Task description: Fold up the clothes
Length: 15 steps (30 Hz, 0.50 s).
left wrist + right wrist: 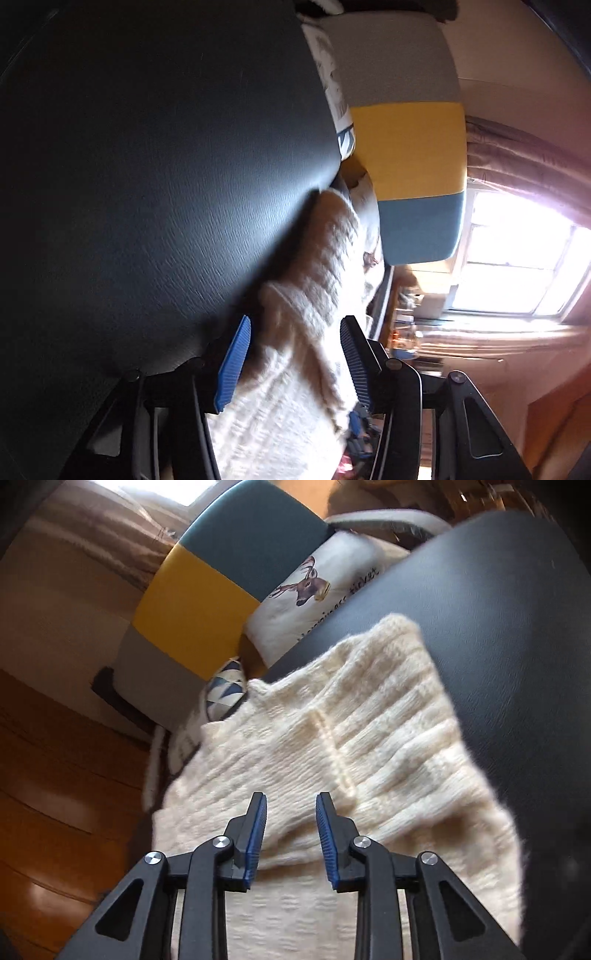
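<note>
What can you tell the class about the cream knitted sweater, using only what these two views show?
The cream sweater is a thick ribbed knit with a fuzzy surface and a raised seam. It lies spread and rumpled on the dark leather-like surface, one edge hanging over the side. Both grippers, the right and the left, have open jaws with knit between them. Its overall shape is not visible.
</note>
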Available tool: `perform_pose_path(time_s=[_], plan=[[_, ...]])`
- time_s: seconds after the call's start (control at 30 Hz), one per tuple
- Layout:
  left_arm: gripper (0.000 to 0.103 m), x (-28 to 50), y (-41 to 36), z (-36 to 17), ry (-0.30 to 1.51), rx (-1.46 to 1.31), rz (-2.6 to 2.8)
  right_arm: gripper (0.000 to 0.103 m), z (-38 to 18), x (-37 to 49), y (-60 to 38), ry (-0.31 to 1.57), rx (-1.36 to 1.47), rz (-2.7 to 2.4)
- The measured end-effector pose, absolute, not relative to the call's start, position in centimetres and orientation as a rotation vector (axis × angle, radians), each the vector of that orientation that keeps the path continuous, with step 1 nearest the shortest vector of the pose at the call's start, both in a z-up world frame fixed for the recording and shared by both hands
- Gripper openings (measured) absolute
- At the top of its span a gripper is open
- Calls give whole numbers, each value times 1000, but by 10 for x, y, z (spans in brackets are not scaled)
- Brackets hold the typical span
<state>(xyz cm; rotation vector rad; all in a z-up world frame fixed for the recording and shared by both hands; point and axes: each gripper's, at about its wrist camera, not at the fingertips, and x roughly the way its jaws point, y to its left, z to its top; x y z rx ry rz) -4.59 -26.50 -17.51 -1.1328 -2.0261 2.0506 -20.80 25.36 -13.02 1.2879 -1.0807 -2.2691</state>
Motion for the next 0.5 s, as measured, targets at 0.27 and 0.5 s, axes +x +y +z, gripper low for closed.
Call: perform_pose_path(time_s=[0.27, 0.5], plan=[[51, -33, -253, -161, -2069, -1018, 2022, 35, -165, -202, 267, -1486, 1260, -2041], [51, -54, -250, -156, -2045, -1058, 2005, 36, -183, -211, 252, -1631, 1251, -2003]])
